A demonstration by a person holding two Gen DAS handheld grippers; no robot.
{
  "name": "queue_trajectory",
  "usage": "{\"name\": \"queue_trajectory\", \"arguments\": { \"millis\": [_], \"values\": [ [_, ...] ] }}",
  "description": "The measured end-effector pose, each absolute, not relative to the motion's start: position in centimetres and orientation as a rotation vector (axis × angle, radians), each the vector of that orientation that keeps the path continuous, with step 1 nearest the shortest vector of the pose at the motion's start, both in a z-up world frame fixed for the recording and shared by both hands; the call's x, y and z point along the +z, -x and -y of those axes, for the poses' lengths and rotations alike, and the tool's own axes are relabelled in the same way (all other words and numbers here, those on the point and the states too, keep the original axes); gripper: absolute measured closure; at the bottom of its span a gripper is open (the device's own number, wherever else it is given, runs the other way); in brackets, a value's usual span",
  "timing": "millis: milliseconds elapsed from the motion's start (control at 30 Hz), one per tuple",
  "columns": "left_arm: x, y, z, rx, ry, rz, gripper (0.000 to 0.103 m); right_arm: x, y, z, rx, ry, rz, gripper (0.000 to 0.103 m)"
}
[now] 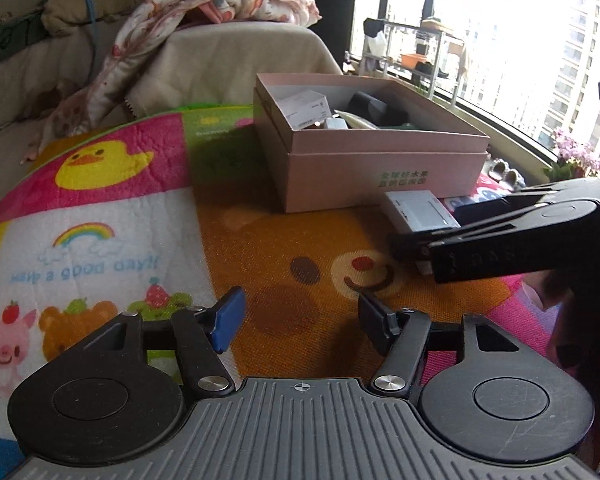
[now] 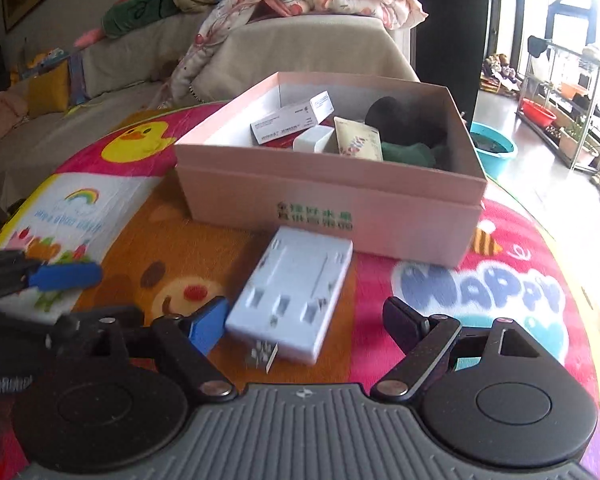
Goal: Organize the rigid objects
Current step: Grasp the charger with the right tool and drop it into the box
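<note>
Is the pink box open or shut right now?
Open. The pink box has no lid on top, and both views show items inside it, including a white carton.

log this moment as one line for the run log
left hand-held gripper open, empty | right hand-held gripper open around white plastic case, not gripping | pink box part filled | case on mat
</note>
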State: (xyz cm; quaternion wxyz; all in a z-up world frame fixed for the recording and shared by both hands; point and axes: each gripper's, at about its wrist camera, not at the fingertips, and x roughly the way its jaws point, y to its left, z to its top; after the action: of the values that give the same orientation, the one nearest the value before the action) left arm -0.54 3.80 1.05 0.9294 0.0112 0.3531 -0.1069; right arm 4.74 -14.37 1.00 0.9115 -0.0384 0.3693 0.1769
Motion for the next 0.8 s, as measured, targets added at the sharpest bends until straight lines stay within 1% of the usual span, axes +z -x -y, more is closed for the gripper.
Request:
{"name": "queue_trajectory", "arguments": {
  "millis": [33, 67, 100, 133, 267, 467, 600, 667, 733, 767, 800],
  "values": [
    [1.0, 0.6, -3.6, -0.225, -0.025, -0.725, 0.031, 1.1, -5.0, 14.0, 0.371, 0.091, -0.764, 0.033],
    [1.1, 0.6, -3.5, -0.231, -0.028, -0.728, 0.029, 1.2, -5.1, 13.7, 0.38, 0.117, -0.762, 0.04],
    [1.1, 0.7, -3.3, -0.239, -0.03, -0.731, 0.028, 1.5, -5.0, 13.5, 0.399, 0.146, -0.767, 0.051],
    [1.1, 0.7, -3.2, -0.248, -0.03, -0.733, 0.026, 1.8, -4.7, 13.3, 0.431, 0.166, -0.773, 0.055],
    [1.4, 0.9, -3.2, -0.334, 0.03, -0.746, 0.027, 3.2, -2.5, 14.1, 0.507, 0.215, -0.765, 0.055],
    [1.7, 1.2, -2.0, -0.391, 0.037, -0.742, 0.029, 7.2, -0.4, 16.2, 0.519, 0.226, -0.673, 0.056],
    [2.0, 1.3, -1.7, -0.399, 0.033, -0.73, 0.029, 10.4, -2.6, 16.5, 0.466, 0.208, -0.58, 0.056],
    [2.2, 1.1, -1.5, -0.398, 0.029, -0.721, 0.029, 11.8, -5.1, 16.2, 0.437, 0.163, -0.553, 0.056],
    [2.5, 0.9, -1.5, -0.388, 0.015, -0.711, 0.029, 12.9, -7.7, 15.8, 0.421, 0.11, -0.484, 0.055],
    [2.6, 0.8, -1.5, -0.381, 0.002, -0.701, 0.029, 13.1, -8.9, 15.7, 0.417, 0.092, -0.449, 0.053],
    [2.7, 0.8, -1.7, -0.369, -0.01, -0.688, 0.029, 13.1, -10.2, 15.5, 0.403, 0.081, -0.446, 0.038]
  ]
}}
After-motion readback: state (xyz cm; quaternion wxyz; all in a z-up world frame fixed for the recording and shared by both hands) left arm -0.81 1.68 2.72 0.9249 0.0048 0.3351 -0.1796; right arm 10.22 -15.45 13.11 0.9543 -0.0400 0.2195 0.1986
